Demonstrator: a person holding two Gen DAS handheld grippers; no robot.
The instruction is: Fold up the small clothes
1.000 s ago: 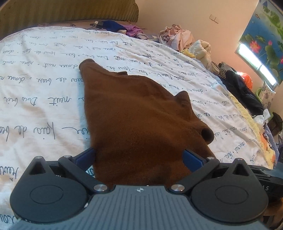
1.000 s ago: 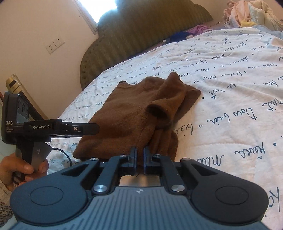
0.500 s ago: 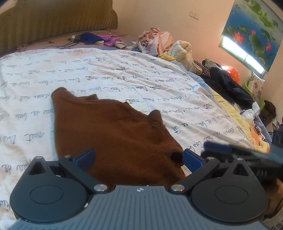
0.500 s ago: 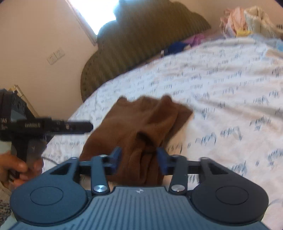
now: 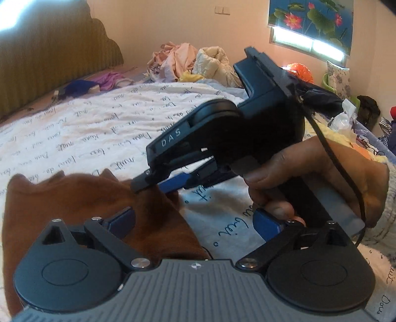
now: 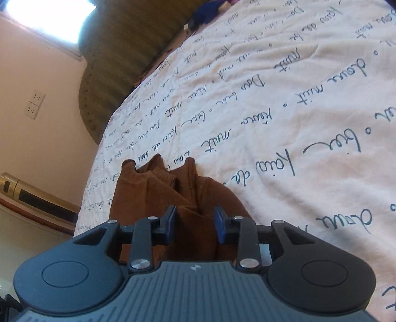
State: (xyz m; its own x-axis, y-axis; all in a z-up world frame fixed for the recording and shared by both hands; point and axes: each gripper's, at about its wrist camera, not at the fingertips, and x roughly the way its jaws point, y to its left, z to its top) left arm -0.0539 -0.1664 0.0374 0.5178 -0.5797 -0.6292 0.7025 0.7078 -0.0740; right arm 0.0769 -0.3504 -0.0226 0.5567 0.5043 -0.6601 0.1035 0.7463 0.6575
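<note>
Brown garment half-folded on my bed

The white script-printed bedspread point(image 6: 284, 81) fills the frame; the brown knit garment point(image 6: 188, 195) lies bunched at lower centre. My left tongs point(image 5: 195, 220) hang spread, empty; my right tongs point(image 6: 195, 223) straddle a fold, parted. I should pinch that fold's edge and lay it flat.

Bedspread point(image 5: 99, 119): white, printed with script, spread under me.
Headboard point(image 5: 49, 62): olive, ribbed, behind it.
Clothes heap point(image 5: 193, 62): pale, at my far edge.
Lotus picture point(image 5: 311, 17): above a window.
Wall sockets point(image 6: 34, 105): beside the headboard.
</note>
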